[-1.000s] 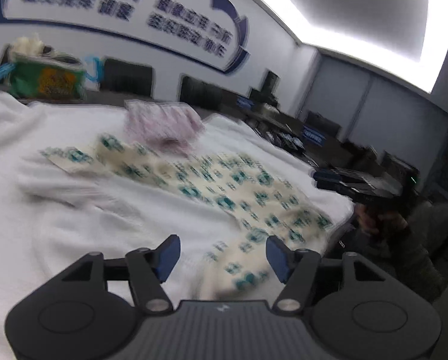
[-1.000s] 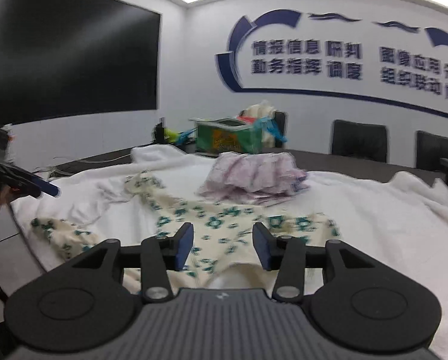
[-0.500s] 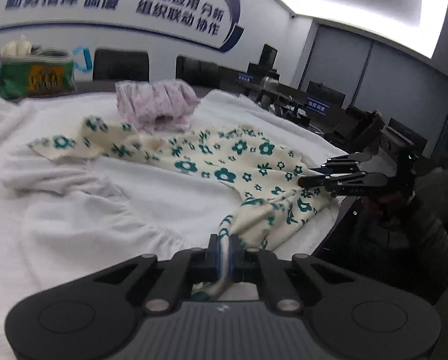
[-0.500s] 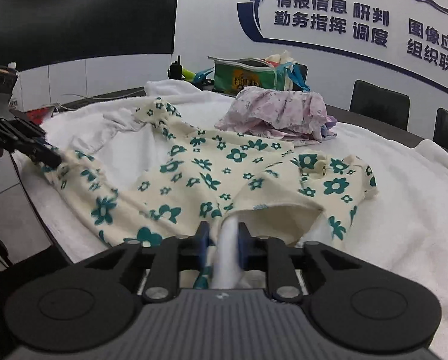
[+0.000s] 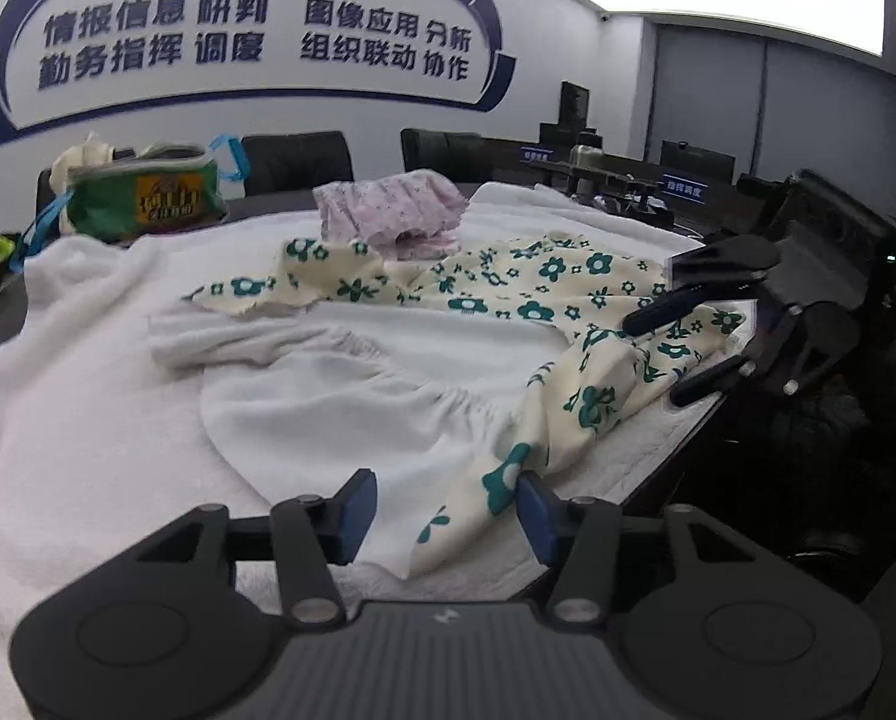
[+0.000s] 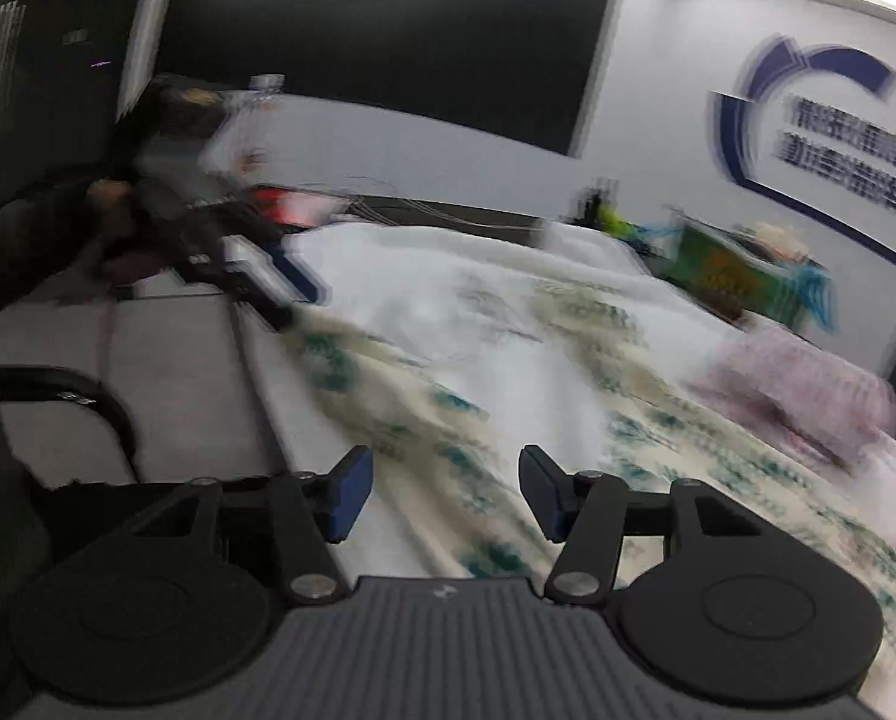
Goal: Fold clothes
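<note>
- Jaws of the left gripper [image 5: 444, 510] have just been opening; a corner of the floral garment [image 5: 544, 312] lies loose between them.
- Right gripper [image 6: 444, 495], likewise just opened, grips nothing.
- Garment sprawls over the white towel [image 5: 117, 420], a pink folded garment [image 5: 390, 213] behind it.

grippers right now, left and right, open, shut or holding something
Left gripper: open, jaws just opened, floral garment lies loose between them.
Right gripper: open, jaws just opened, above the floral garment, nothing gripped.
</note>
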Available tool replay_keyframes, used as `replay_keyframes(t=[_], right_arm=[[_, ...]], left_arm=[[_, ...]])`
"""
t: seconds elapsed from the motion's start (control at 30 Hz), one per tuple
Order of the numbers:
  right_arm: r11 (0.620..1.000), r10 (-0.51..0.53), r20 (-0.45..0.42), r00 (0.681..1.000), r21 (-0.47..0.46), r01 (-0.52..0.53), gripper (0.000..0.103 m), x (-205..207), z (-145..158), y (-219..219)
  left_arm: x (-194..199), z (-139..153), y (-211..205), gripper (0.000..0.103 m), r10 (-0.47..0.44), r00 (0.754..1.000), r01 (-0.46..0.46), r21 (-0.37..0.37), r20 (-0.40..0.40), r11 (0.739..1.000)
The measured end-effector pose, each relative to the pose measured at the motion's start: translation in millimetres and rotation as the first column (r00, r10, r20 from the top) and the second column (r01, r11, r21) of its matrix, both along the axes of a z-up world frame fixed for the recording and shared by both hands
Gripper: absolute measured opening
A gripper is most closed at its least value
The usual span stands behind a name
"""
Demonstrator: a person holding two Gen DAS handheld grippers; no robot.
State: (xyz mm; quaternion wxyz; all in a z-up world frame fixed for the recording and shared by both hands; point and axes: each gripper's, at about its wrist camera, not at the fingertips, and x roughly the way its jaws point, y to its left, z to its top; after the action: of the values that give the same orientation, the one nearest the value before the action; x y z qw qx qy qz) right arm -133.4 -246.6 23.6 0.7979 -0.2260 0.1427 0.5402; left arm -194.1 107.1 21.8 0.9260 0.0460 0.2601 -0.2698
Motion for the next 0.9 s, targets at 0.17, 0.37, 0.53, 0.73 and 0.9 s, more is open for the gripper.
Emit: replay_keyframes(t=[0.17,0.37,0.53,0.73,0.9], right_arm=[[0.998,0.060,-0.069,0.996,-0.005,-0.060,0.021,20,-11,40],[1.000,0.027,-0.135,0.990,0.012,-0.026,0.017,41,-15,45],[0.996,-0.090,0.019,0.996,-0.011,0.091,0.053,13,4,-17],[0.906,-0.422,0.022,0.906,-0.034,0.423,0.055,-4,-2,-103],[0.903,-0.429,0.016,0.903,-0.039,0.429,0.055,-3,-19,-110]], left_arm=[[-2,7,-12,0.052,-0.052,0.998,0.052,-0.002,0.044,0.999],[20,-2,-41,0.058,-0.107,0.994,0.105,0.051,0.023,0.993],[26,-11,-37,0.058,-0.093,0.996,0.093,0.049,0.003,0.994],[35,-7,-53,0.058,-0.160,0.987,0.160,0.040,0.009,0.986],[42,-5,-68,0.058,-0.183,0.983,0.182,0.067,0.005,0.981]])
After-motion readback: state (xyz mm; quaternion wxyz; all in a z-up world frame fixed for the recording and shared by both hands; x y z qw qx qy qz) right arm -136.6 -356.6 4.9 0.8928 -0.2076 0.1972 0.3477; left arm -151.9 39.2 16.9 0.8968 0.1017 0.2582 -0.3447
